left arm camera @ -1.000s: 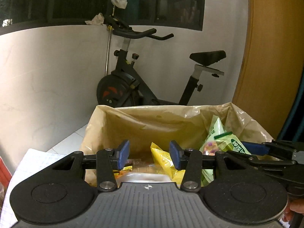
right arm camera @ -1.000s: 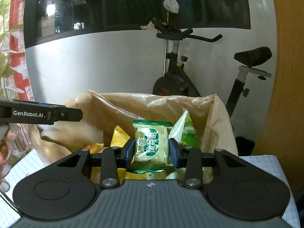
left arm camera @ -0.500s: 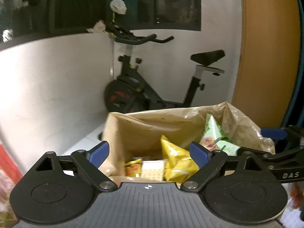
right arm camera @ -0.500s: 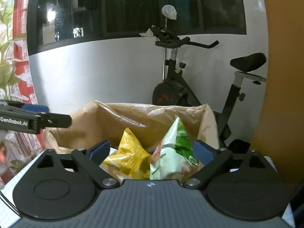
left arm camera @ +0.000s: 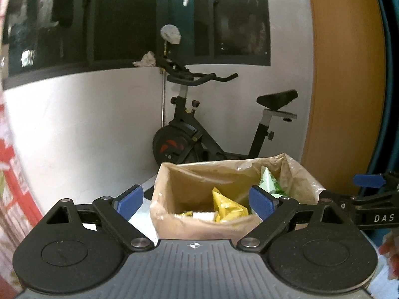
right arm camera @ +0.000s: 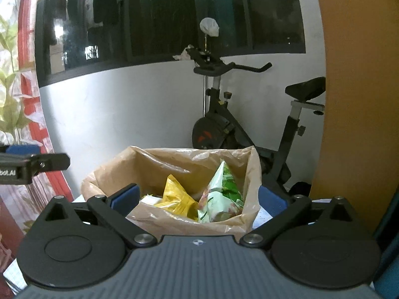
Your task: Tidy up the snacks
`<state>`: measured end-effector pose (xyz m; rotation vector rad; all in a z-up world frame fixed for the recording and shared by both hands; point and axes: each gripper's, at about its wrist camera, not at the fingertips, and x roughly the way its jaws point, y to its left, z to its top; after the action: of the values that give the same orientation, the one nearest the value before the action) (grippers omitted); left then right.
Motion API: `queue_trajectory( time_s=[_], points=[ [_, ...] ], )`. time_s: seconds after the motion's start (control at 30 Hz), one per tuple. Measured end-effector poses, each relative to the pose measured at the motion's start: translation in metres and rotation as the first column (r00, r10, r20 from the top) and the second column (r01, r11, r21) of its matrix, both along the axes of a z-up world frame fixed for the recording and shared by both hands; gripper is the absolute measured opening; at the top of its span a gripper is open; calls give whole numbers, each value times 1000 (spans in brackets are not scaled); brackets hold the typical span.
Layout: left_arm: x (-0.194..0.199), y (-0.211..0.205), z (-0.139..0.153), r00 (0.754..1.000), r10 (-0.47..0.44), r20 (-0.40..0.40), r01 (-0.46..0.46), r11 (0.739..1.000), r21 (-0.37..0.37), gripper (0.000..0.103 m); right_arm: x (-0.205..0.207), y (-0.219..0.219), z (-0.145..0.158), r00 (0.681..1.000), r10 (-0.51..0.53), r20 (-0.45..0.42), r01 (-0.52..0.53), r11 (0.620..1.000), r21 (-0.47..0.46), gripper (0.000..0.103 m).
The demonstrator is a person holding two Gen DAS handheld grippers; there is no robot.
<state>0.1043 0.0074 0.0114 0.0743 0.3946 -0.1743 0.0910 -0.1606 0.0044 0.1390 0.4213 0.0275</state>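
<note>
A brown paper-lined box [left arm camera: 194, 179] [right arm camera: 174, 162] stands ahead of both grippers and holds several snacks. A yellow packet [left arm camera: 225, 205] [right arm camera: 178, 198] and a pale green packet [left arm camera: 269, 185] [right arm camera: 222, 194] stick up inside it. My left gripper [left arm camera: 197, 203] is open and empty, in front of the box. My right gripper [right arm camera: 198, 198] is open and empty, also in front of the box. The right gripper shows at the right edge of the left wrist view [left arm camera: 369, 199]. The left gripper shows at the left edge of the right wrist view [right arm camera: 30, 164].
A black exercise bike [left arm camera: 199, 129] [right arm camera: 239, 124] stands behind the box against a white wall. A wooden panel [left arm camera: 344, 74] rises at the right. Red-patterned packaging [left arm camera: 15, 174] is at the far left. The box stands on a white cloth [left arm camera: 142, 221].
My right gripper opened and let go of the green snack packet, which is now in the box. My left gripper opened wider. Both grippers pulled back from the box.
</note>
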Motion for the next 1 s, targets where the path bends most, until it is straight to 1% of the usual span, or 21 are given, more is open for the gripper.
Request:
queue_trajectory(
  time_s=[0.07,0.13,0.17,0.2,0.3,0.47,0.6,1.0],
  points=[
    [-11,5,1,1000,26,-8,-27,999,-21,93,-10,2,3,1000,-6,6,6,1000,7,103],
    [-19,8,2,998,70,-2,-70,998,-6,93,-17,4,5,1000,-5,7,5,1000,13,103],
    [-25,7,2,995,104,8,-104,995,10,93,-21,5,6,1000,-3,7,3,1000,14,103],
    [-30,6,2,993,117,19,-117,993,26,93,-23,5,6,1000,-3,7,3,1000,15,103],
    [-39,2,5,994,107,30,-109,992,60,93,-28,9,7,1000,3,3,-3,1000,9,103],
    [-43,4,6,995,97,22,-98,994,44,93,-33,13,8,1000,1,13,-1,1000,-11,103],
    [-44,4,6,994,104,31,-105,993,60,93,-30,11,6,1000,-14,3,15,1000,-12,103],
    [-45,9,4,994,112,18,-112,993,24,93,-35,11,8,1000,1,9,-1,1000,-16,103]
  ],
)
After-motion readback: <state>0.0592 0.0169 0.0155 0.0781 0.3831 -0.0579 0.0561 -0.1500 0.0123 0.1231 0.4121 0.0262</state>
